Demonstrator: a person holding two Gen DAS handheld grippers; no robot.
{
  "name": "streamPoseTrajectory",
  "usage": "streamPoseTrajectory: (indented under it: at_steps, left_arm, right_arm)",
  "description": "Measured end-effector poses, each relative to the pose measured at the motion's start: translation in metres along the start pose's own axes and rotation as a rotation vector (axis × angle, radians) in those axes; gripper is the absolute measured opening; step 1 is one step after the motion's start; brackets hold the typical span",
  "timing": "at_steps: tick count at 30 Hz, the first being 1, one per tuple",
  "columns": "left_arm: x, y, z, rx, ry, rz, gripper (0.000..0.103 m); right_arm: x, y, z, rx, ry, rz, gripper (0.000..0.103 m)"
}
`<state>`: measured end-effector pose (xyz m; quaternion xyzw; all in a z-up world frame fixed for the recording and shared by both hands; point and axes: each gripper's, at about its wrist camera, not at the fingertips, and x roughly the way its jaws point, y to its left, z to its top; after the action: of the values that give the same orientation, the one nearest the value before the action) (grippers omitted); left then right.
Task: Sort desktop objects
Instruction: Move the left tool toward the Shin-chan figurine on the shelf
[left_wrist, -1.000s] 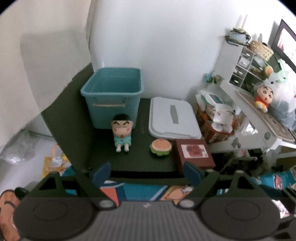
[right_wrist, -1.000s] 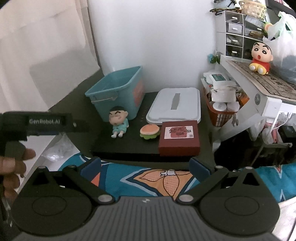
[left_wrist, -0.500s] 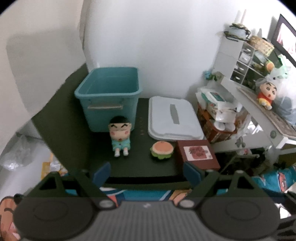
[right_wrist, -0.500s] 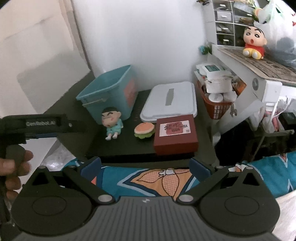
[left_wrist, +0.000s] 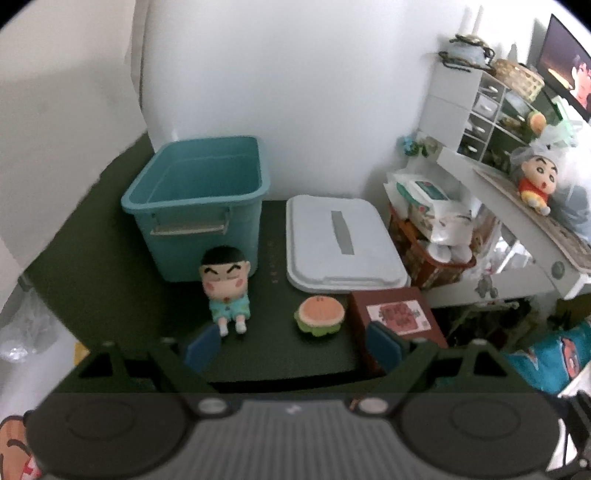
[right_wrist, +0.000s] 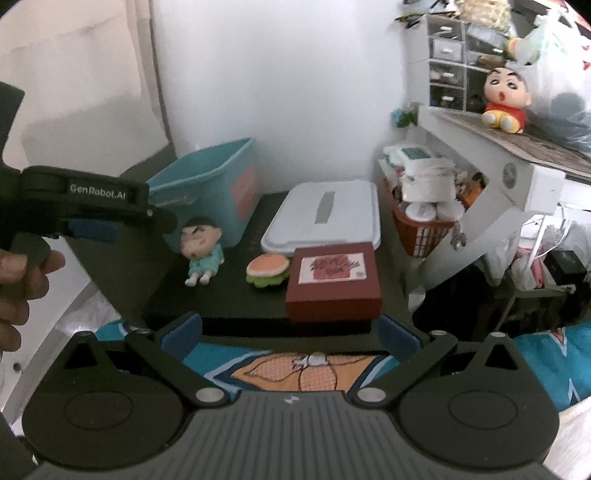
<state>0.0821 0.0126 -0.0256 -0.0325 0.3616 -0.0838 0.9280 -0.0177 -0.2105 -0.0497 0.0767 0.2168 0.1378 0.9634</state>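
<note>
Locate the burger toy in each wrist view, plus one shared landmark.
Left wrist: burger toy sits low centre, between the seated boy figurine and the red box.
Right wrist: burger toy sits centre, touching or nearly touching the red box's left side.
Shared landmark: white lid just behind it.

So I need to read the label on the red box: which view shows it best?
The right wrist view: the red box sits whole with its label facing up. In the left wrist view, the left gripper partly covers it.
</note>
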Motion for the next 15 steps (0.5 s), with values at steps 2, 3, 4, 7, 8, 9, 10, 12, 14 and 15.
streamPoseTrajectory:
  at_steps: [2, 3, 4, 7, 8, 9, 10, 12, 14, 15]
  left_arm:
    - [0.004, -0.001, 0.003, 0.016, -0.005, -0.003, 0.088]
    - [0.005, -0.001, 0.005, 0.021, -0.007, -0.005, 0.088]
    - [0.007, -0.001, 0.007, 0.024, -0.010, -0.007, 0.088]
    - [0.009, -0.002, 0.010, 0.040, -0.025, -0.019, 0.089]
    - [0.010, -0.002, 0.010, 0.044, -0.028, -0.021, 0.089]
    - [0.011, 0.000, 0.010, 0.045, -0.029, -0.023, 0.089]
    - [0.013, 0.002, 0.009, 0.045, -0.031, -0.023, 0.089]
    - [0.018, 0.007, 0.009, 0.042, -0.031, -0.022, 0.089]
    - [0.024, 0.015, 0.010, 0.022, -0.031, -0.022, 0.089]
    - [0.025, 0.019, 0.010, 0.013, -0.036, -0.023, 0.089]
  right_arm:
    - [0.001, -0.003, 0.000, 0.010, -0.023, 0.011, 0.103]
    - [0.003, -0.005, 0.001, 0.015, -0.031, 0.015, 0.103]
    - [0.005, -0.005, 0.001, 0.020, -0.033, 0.017, 0.103]
    - [0.013, -0.004, 0.002, 0.015, -0.045, 0.043, 0.103]
    - [0.015, -0.003, 0.001, 0.008, -0.056, 0.046, 0.103]
    - [0.017, 0.000, 0.001, -0.002, -0.078, 0.046, 0.103]
    - [0.019, 0.002, 0.000, -0.010, -0.089, 0.046, 0.103]
    - [0.024, 0.006, 0.001, -0.022, -0.094, 0.050, 0.103]
    - [0.032, 0.009, 0.002, -0.036, -0.075, 0.065, 0.103]
    - [0.036, 0.012, 0.002, -0.044, -0.077, 0.067, 0.103]
